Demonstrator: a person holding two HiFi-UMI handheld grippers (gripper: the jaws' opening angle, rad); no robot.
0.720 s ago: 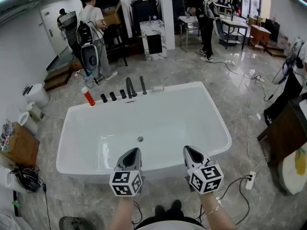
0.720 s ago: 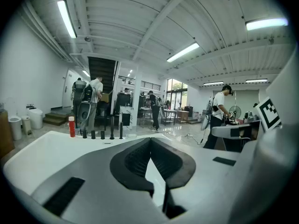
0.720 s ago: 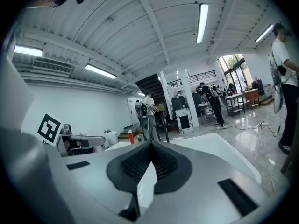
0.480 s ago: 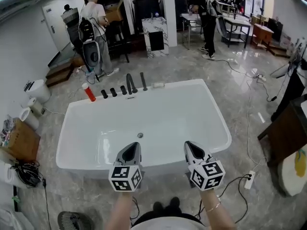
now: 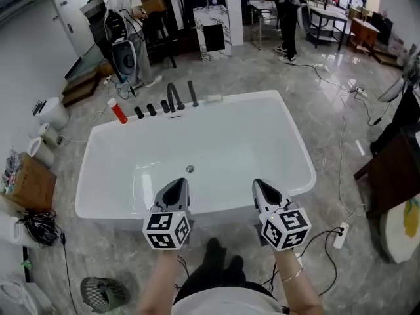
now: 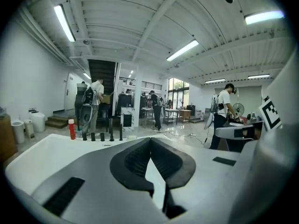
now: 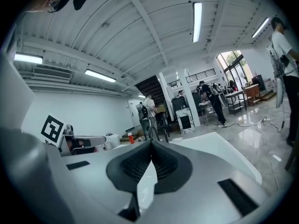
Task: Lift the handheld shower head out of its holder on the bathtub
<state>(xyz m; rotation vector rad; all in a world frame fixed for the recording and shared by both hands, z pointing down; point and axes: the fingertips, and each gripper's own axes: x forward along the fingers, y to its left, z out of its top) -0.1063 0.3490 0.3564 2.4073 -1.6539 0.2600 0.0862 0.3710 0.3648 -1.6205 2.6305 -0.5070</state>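
Nearest the person, over the near rim of the white bathtub (image 5: 296, 146), the left gripper (image 5: 177, 184) and the right gripper (image 5: 259, 184) are held side by side, well apart, both pointing across the tub. The jaws of each are pressed together at the tips with nothing between them. Beyond them lies the bare basin with its drain (image 5: 189, 169) near the middle. On the far rim stands a row of black fittings: three short knobs (image 5: 151, 109), a curved spout (image 5: 174, 98), and just to its right the handheld shower head (image 5: 192, 93), upright in its holder, far from both grippers. A red bottle (image 5: 118, 111) stands at the left end of the row. Farther off, people (image 5: 125, 12) stand on the glossy floor.
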